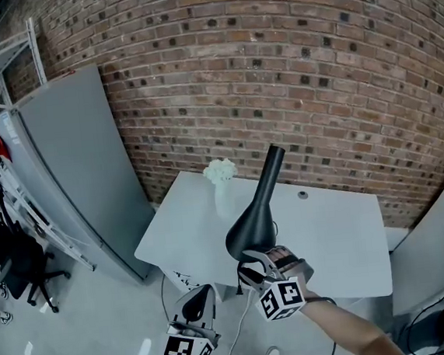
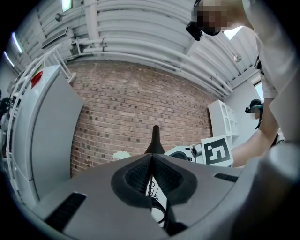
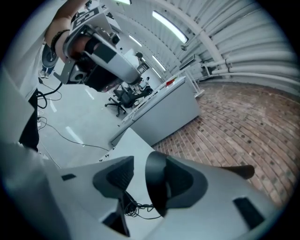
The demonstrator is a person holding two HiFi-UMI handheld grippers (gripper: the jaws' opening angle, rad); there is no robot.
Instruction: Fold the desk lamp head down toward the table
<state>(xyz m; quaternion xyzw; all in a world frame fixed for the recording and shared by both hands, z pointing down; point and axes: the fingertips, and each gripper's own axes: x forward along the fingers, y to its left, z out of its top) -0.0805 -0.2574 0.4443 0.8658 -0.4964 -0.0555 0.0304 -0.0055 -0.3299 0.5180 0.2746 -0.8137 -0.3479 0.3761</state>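
Observation:
The black cone-shaped lamp head (image 1: 256, 218) stands tilted over the white table (image 1: 337, 240), its neck rising toward the brick wall. My right gripper (image 1: 255, 258) is at the head's lower rim. In the right gripper view the rim (image 3: 157, 185) lies between the jaws of the right gripper (image 3: 140, 169), against the right pad, with a gap to the left pad, so it is open. My left gripper (image 1: 196, 302) hangs low in front of the table's near edge, apart from the lamp. The left gripper (image 2: 151, 161) has its pads together and holds nothing; the lamp (image 2: 155, 140) shows beyond it.
A white vase of flowers (image 1: 220, 173) stands at the table's far left corner. A tall grey cabinet (image 1: 73, 171) is to the left, with an office chair (image 1: 24, 270) beside it. A brick wall (image 1: 313, 70) backs the table. Cables (image 1: 238, 327) hang below the near edge.

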